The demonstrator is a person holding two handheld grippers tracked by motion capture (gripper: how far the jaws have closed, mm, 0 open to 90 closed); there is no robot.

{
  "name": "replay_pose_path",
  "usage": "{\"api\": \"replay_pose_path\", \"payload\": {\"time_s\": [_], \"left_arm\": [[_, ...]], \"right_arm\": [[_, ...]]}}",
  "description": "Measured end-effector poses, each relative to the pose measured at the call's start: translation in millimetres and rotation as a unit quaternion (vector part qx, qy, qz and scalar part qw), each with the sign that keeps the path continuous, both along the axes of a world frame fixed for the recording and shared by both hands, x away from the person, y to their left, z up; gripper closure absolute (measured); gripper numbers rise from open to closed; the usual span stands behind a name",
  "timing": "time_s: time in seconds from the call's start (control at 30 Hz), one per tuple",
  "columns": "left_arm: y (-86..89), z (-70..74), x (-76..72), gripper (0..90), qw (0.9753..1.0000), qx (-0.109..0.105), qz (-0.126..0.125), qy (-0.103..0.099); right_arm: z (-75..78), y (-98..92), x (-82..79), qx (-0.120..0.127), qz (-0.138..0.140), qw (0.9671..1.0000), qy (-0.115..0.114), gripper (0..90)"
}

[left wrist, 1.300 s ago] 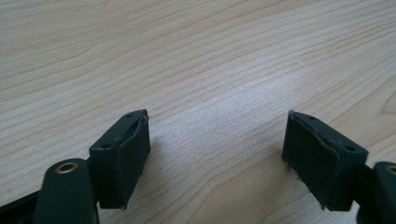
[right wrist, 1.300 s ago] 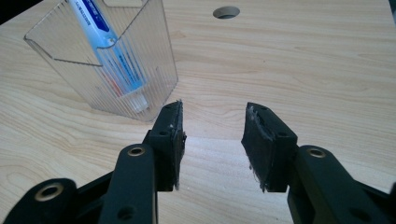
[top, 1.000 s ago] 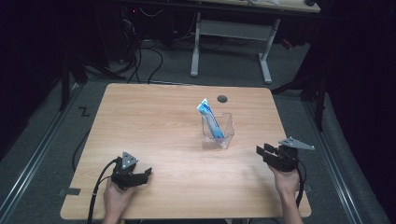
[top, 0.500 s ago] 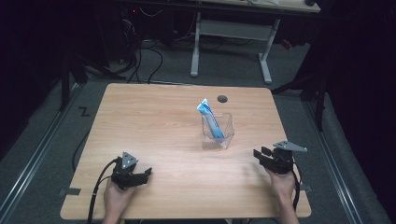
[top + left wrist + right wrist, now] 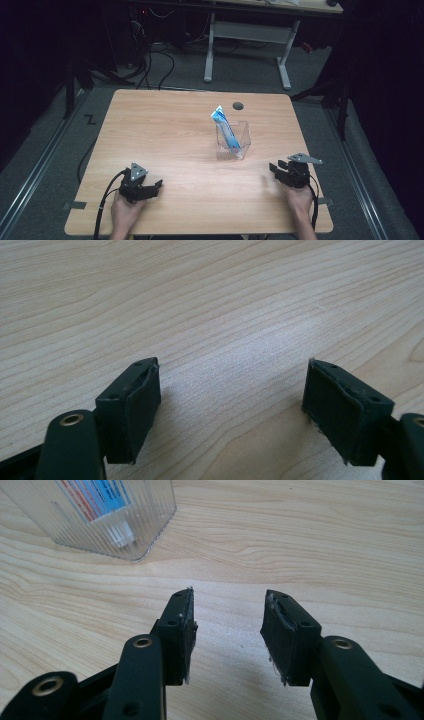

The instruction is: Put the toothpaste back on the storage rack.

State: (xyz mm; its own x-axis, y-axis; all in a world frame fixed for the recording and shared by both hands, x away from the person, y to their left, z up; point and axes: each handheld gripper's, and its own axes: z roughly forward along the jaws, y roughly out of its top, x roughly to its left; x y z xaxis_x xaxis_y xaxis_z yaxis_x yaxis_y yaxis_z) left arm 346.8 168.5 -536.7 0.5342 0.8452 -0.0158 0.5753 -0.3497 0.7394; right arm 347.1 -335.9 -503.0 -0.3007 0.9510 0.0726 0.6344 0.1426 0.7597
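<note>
At the near edge of the tabletop (image 5: pixel 165 125), a person's two hands each rest a black two-jaw gripper on the pale wood. The left gripper (image 5: pixel 150 187) sits toward the near left corner, a grey three-cornered plate on top and a black cable trailing off the near edge; in the left gripper view its jaws stand wide apart, released, with bare wood grain between them and nothing held. The right gripper (image 5: pixel 277 168) sits toward the near right corner, just in from the right edge, also topped by a grey plate; the right gripper view shows its jaws parted, a narrower gap than the left's, grasping nothing, and pointing toward the clear container (image 5: pixel 233 140) that stands farther in.

That container, a ribbed see-through box, stands upright a little right of the tabletop's middle, well apart from both grippers, nearer the right one. Inside it a blue-and-white toothpaste tube (image 5: pixel 226 131) leans cap-down, its flat end sticking out above the rim and tilted toward the far left. In the right gripper view the tube's white cap (image 5: pixel 121 532) shows low in the container's near corner, close to the base.

Beyond the container, near the far edge, a dark round grommet hole (image 5: pixel 238 106) is set in the wood. Past the tabletop, the white legs of another desk (image 5: pixel 246 35) stand on grey floor amid dark cables.
</note>
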Motion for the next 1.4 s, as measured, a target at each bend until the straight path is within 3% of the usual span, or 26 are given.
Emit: {"api": "replay_pose_path", "payload": {"time_s": [1.03,1.17,1.27,1.4], "left_arm": [[-0.1,0.1,-0.1,23.5,1.0,0.0,0.0,0.0],[-0.2,0.0,-0.2,23.5,1.0,0.0,0.0,0.0],[-0.1,0.0,-0.2,23.5,1.0,0.0,0.0,0.0],[-0.2,0.0,-0.3,23.5,1.0,0.0,0.0,0.0]], "right_arm": [[-23.9,17.2,-3.3,-0.022,0.01,0.9994,0.026,49.0],[-27.2,22.8,-5.0,-0.037,0.008,0.9992,0.008,46.9],[-27.5,25.9,-5.6,-0.05,0.011,0.9987,0.006,45.0],[-27.6,28.3,-6.8,-0.049,0.018,0.9986,0.007,42.8]]}}
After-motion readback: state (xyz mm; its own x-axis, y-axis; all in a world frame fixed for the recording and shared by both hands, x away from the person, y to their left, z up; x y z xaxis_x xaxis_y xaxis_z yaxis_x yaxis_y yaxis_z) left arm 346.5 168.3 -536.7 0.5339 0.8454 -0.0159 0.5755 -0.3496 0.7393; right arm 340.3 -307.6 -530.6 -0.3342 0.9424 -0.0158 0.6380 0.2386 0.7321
